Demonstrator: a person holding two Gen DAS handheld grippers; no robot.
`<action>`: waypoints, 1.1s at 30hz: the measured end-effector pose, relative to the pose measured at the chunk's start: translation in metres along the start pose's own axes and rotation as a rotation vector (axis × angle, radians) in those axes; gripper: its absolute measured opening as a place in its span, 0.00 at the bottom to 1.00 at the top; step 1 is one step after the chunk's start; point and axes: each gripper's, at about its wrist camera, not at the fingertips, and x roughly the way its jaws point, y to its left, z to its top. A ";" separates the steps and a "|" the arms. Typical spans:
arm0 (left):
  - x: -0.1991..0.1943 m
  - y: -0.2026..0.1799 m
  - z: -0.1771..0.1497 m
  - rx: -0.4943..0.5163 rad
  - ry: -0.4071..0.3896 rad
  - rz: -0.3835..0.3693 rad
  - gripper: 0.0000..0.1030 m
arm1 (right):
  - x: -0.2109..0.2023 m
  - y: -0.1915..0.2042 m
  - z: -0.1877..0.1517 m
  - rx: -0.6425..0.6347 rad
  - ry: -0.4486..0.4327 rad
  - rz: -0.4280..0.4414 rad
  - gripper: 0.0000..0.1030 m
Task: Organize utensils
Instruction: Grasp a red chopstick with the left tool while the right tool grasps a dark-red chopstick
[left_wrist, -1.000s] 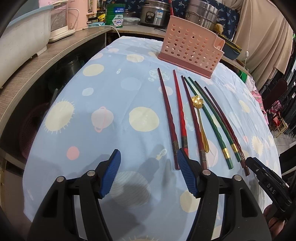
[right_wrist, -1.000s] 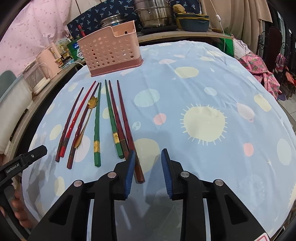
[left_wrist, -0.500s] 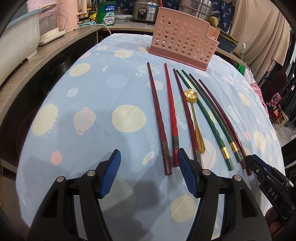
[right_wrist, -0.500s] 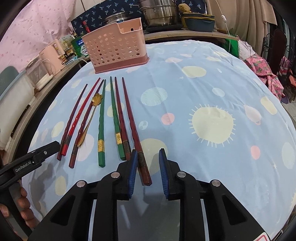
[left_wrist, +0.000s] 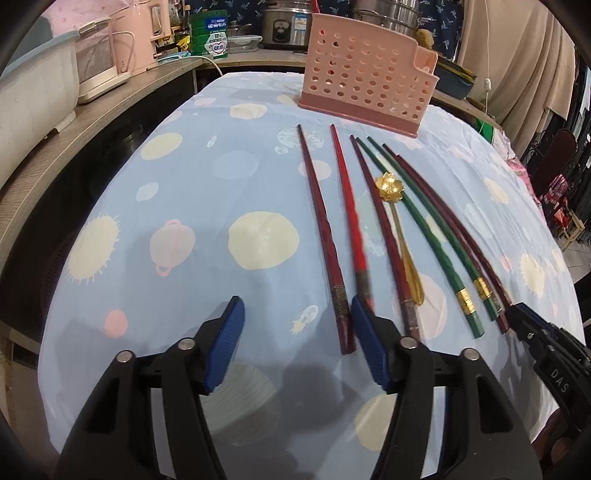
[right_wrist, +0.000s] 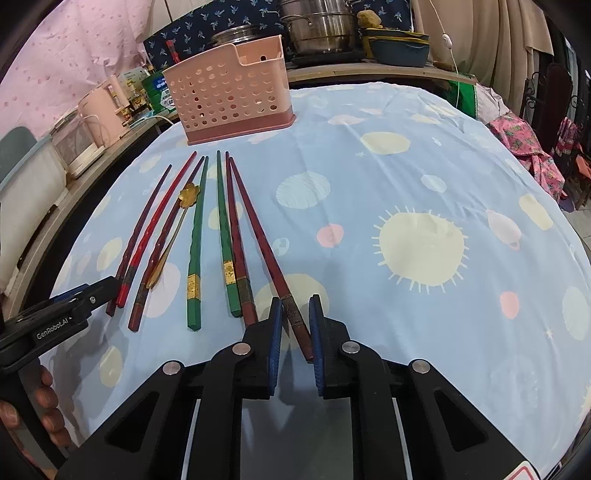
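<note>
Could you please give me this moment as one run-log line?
right tongs: closing around dark red chopstick | left tongs: closing, nothing between | pink holder: no utensils visible inside

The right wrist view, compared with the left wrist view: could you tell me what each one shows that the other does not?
Only the right wrist view shows the right gripper closing on the end of the outermost dark red chopstick, which lies between its pads. Only the left wrist view shows the left gripper, jaws closing with nothing gripped. Both show the pink holder, the gold spoon and the green chopsticks.
</note>
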 end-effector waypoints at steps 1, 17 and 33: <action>0.000 0.000 -0.001 0.008 -0.005 0.008 0.50 | 0.000 0.000 0.000 -0.001 -0.001 -0.001 0.13; -0.010 0.011 -0.010 0.012 -0.012 -0.013 0.08 | -0.008 0.001 -0.007 -0.011 -0.001 -0.008 0.07; -0.054 0.018 -0.004 -0.015 -0.072 -0.045 0.07 | -0.046 -0.006 -0.004 0.023 -0.060 0.035 0.07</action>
